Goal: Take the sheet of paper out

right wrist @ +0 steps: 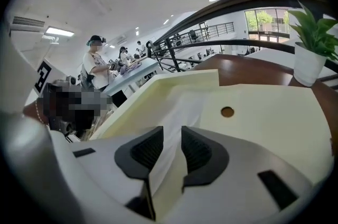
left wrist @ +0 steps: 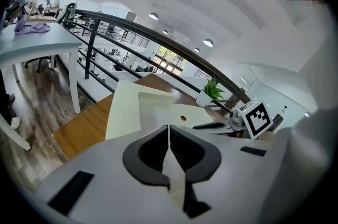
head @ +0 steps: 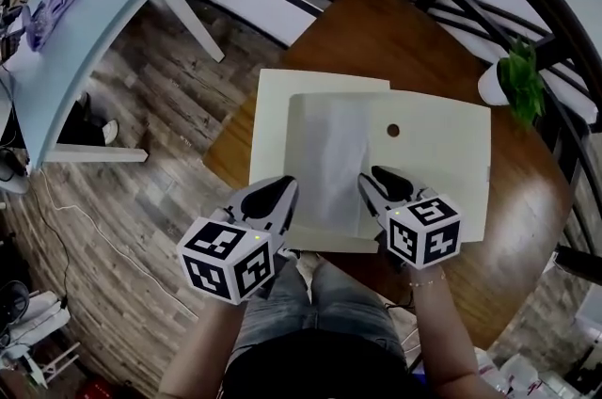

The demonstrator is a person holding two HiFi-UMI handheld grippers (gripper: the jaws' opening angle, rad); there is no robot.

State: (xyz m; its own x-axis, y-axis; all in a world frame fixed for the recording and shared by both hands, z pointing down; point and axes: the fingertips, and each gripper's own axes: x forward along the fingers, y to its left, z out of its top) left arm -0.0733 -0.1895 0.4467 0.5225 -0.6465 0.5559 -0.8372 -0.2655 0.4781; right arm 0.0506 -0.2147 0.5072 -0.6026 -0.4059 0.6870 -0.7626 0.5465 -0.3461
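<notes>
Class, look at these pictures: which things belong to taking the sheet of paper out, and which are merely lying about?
Belong to the job:
sheet of paper
cream folder holding it
left gripper, shut on the folder's near edge
right gripper, jaws apart at the sheet

Just lying about:
potted plant
purple cloth on the pale side table

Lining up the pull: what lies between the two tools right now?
The white sheet, on the cream envelope, lies between the left tool and right tool; the head view shows it.

Bright ceiling lighting; fisheye edge distortion, dark vignette corners.
</notes>
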